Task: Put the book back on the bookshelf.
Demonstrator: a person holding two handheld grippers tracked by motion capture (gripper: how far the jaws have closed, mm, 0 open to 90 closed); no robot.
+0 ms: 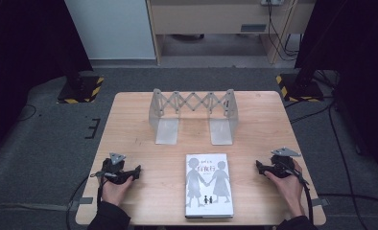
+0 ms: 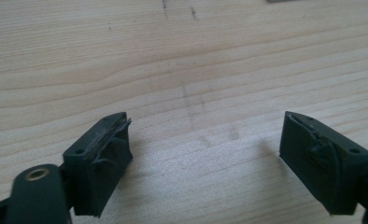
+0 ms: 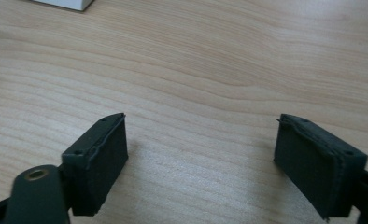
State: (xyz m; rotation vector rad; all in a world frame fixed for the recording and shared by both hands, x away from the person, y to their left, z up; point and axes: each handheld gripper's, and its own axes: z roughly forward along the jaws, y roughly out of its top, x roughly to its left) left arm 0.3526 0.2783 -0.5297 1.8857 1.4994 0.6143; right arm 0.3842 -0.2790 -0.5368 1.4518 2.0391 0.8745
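Book (image 1: 208, 185) flat on table (image 1: 144, 120), between left hand-held gripper (image 1: 138, 171) and right hand-held gripper (image 1: 258, 166); both agape, empty.

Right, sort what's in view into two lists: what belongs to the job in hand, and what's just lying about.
Belongs to the job:
- book, lying flat between the grippers
- left gripper, jaws open, on the table
- right gripper, jaws open, on the table
- metal folding book rack, likely where the book goes

Just lying about:
- black stand bases with yellow stripes on the floor
- cables on the carpet
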